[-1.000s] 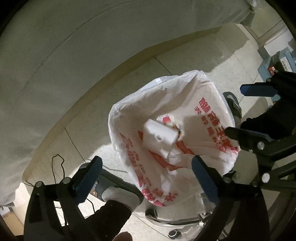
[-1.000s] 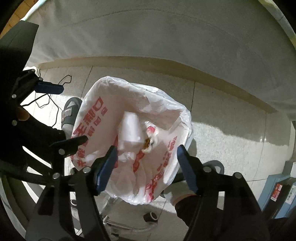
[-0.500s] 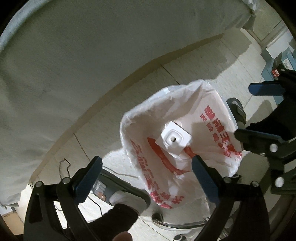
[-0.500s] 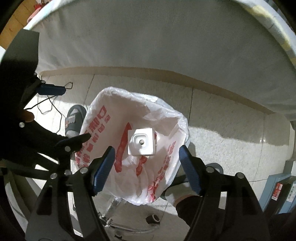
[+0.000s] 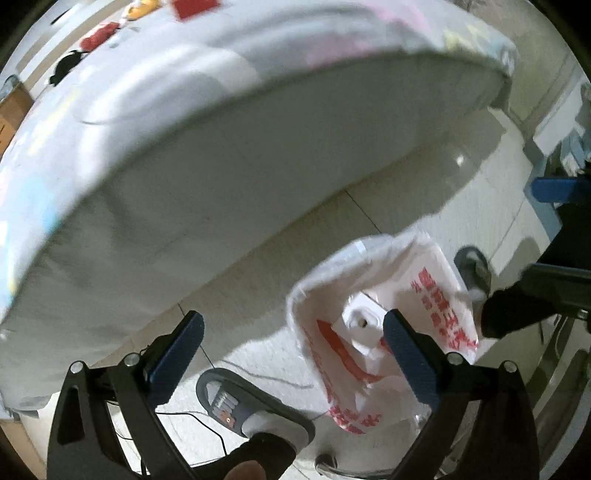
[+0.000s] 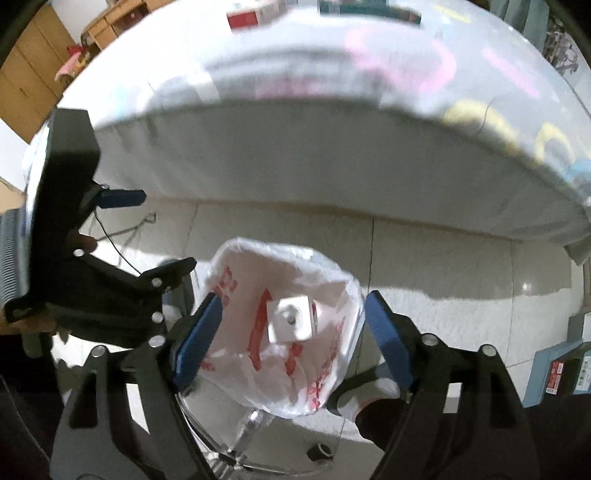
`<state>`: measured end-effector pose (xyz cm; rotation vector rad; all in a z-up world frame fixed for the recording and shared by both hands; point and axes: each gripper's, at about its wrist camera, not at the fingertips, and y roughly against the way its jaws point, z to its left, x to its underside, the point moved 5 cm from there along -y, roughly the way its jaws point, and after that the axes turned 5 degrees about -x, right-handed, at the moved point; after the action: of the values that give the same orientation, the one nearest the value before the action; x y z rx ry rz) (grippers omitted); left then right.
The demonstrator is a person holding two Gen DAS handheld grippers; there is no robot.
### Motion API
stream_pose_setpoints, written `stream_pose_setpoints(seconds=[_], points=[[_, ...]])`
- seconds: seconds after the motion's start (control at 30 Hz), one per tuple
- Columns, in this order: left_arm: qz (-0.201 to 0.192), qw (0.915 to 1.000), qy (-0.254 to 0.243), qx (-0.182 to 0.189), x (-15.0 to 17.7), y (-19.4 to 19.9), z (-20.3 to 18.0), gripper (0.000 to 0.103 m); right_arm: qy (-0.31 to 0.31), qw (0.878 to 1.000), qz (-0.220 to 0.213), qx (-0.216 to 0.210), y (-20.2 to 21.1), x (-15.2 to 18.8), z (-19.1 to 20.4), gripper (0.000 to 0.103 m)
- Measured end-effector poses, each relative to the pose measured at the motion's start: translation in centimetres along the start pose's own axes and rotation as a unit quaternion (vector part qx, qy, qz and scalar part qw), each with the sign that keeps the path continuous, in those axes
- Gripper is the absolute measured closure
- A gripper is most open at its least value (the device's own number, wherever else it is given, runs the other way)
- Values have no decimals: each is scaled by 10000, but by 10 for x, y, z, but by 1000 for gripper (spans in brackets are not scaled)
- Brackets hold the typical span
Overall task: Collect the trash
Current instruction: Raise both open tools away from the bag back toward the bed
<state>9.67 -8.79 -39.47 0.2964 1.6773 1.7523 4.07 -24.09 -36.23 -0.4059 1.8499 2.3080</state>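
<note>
Left gripper [image 5: 291,343] spread wide, nothing between its blue pads [image 5: 177,350], hanging above the tiled floor [image 5: 424,206] beside the bed. Right gripper [image 6: 291,332] likewise spread wide and empty, blue pads [image 6: 197,339] flanking the mouth of the white plastic bag [image 6: 236,354] from above without touching it. Bag printed with red characters, standing open on the floor just off the long edge of the mattress [image 5: 229,155], its rim [image 5: 321,280] crumpled. Inside the bag, a white square carton [image 6: 291,319] with a small round hole in its upper face, lying tilted against the liner; seen again in the left view [image 5: 360,321], partly behind the left gripper's right pad. Grey slipper [image 5: 236,402] on a foot on the floor near the bag's left side, thin dark cable [image 5: 258,376] trailing past its toe. Second slippered foot [image 5: 474,269] on the bag's far side. Chrome chair base [image 6: 255,428] under and behind the bag. On the bed top, blurred red items [image 5: 98,35] near the far edge, too smeared to name. Blue boxes [image 6: 561,365] on the floor at the right edge of the right view.
</note>
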Motion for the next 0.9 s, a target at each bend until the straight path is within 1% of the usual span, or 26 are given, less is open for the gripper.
stream_pose_setpoints(seconds=[0.17,0.37,0.6,0.73,0.9], points=[[-433,9987,268,-62,-9,33,19,8,48,9995,-314,-14,34,-19,12,23],[-911,9934,679,-171,-16,78,44,8,165,9975,-691,-16,72,-39,28,23],[-1407,9829,1140,-328,-21,132,65,8,350,9944,-997,-50,108,-54,44,23],[-1586,9761,1426,-409,-27,160,78,8,455,9920,-1176,-16,129,-62,47,22],[-1751,9696,1645,-453,-38,190,87,8,565,9882,-1422,52,156,-74,45,21]])
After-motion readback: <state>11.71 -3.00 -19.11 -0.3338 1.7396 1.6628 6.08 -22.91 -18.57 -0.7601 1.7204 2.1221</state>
